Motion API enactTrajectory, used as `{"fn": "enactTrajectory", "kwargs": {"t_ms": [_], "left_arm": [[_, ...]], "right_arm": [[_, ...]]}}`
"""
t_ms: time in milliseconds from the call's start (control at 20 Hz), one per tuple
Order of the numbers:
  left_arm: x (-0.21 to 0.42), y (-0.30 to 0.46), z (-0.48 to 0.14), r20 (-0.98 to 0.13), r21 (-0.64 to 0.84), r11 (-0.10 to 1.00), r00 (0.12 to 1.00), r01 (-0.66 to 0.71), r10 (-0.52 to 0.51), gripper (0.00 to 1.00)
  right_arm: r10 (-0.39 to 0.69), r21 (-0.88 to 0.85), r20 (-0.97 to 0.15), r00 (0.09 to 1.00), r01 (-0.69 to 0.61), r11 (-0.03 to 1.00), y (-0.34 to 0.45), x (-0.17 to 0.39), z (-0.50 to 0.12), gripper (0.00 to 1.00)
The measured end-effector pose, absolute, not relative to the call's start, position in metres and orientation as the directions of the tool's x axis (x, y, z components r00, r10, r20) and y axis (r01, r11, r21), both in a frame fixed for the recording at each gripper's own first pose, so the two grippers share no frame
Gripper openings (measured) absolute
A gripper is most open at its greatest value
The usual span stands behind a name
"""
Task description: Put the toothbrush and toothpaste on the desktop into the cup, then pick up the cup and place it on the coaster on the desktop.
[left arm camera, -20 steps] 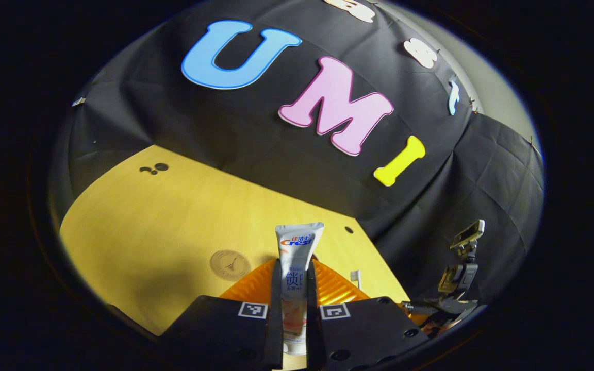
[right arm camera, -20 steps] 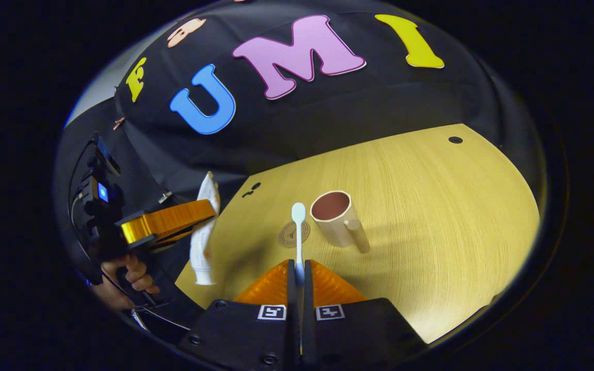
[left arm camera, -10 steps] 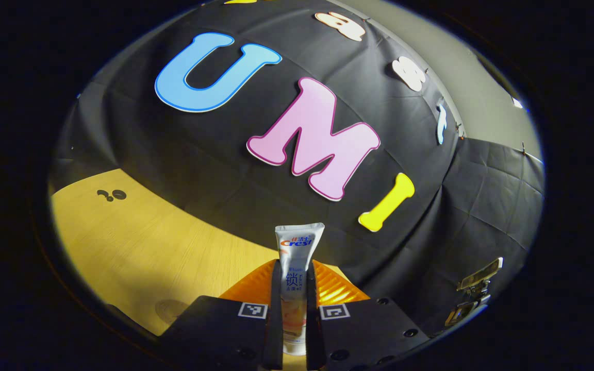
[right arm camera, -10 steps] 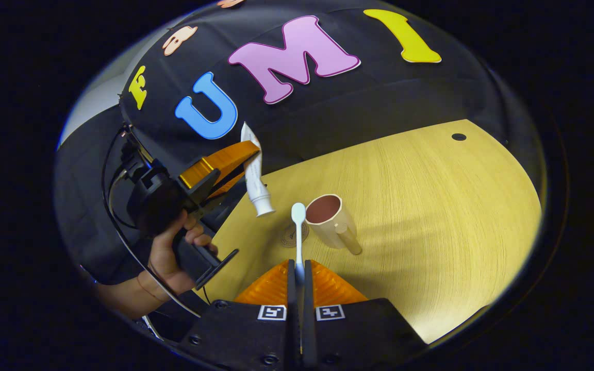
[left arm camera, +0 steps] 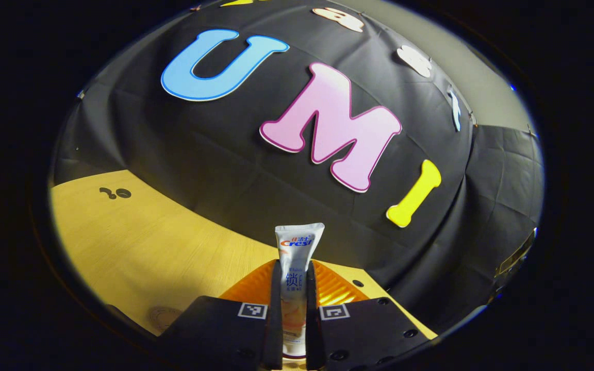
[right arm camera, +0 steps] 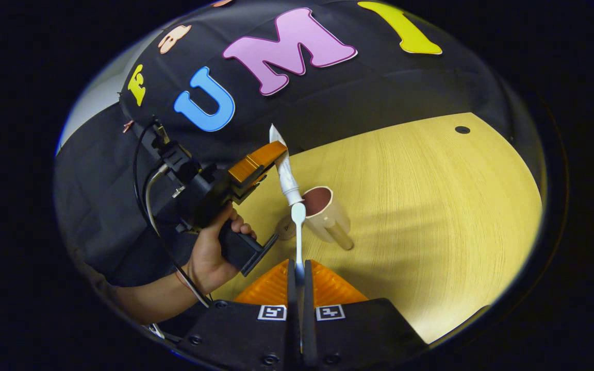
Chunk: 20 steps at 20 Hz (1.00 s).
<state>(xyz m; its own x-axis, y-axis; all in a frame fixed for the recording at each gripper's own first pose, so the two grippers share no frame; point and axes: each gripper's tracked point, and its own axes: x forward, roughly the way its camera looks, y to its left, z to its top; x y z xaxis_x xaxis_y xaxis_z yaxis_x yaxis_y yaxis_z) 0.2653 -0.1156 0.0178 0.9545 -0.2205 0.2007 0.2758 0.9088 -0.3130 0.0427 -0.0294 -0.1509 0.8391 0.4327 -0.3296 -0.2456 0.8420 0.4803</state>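
Observation:
In the left gripper view my left gripper [left arm camera: 293,278] is shut on the white toothpaste tube [left arm camera: 297,252], crimped end pointing away. In the right gripper view that same left gripper [right arm camera: 271,154], held by a hand [right arm camera: 209,255], carries the toothpaste tube [right arm camera: 285,175] cap down, its cap just above the left rim of the cream cup [right arm camera: 328,214]. The cup stands upright on the wooden desktop [right arm camera: 431,206], handle toward me. My right gripper [right arm camera: 297,275] is shut on the white toothbrush [right arm camera: 298,232], bristle head forward, close to the cup. A round coaster [right arm camera: 284,229] lies left of the cup, partly hidden.
In the left gripper view the coaster [left arm camera: 163,315] sits near the desktop's [left arm camera: 137,247] lower left edge. Small dark holes [left arm camera: 116,193] mark the far left of the wood, and another hole [right arm camera: 462,129] marks the far right corner. The black cloth wall stands behind the desktop.
The left gripper has carried the toothpaste rightward and down, from over the desktop's left edge to just above the cup's rim. The right gripper with the toothbrush has stayed nearly still.

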Motion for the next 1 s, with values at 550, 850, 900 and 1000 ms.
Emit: {"fn": "enactTrajectory", "kwargs": {"t_ms": [550,850,900,1000], "left_arm": [[0.276,-0.130,-0.036,0.088,-0.298,0.922,0.969,0.246,-0.230,0.27],[0.265,-0.141,-0.058,0.013,-0.267,0.926,0.962,0.267,-0.274,0.36],[0.264,-0.142,-0.057,0.022,-0.264,0.926,0.961,0.271,-0.275,0.46],[0.259,-0.142,-0.054,0.022,-0.270,0.921,0.958,0.281,-0.286,0.42]], "right_arm": [[0.422,0.512,-0.332,0.844,-0.215,0.832,-0.052,0.041,-0.155,0.06],[0.425,0.535,-0.310,0.851,-0.213,0.817,-0.049,0.046,-0.148,0.06],[0.426,0.541,-0.305,0.852,-0.214,0.813,-0.048,0.046,-0.146,0.06],[0.436,0.564,-0.291,0.852,-0.216,0.797,-0.044,0.046,-0.140,0.06]]}}
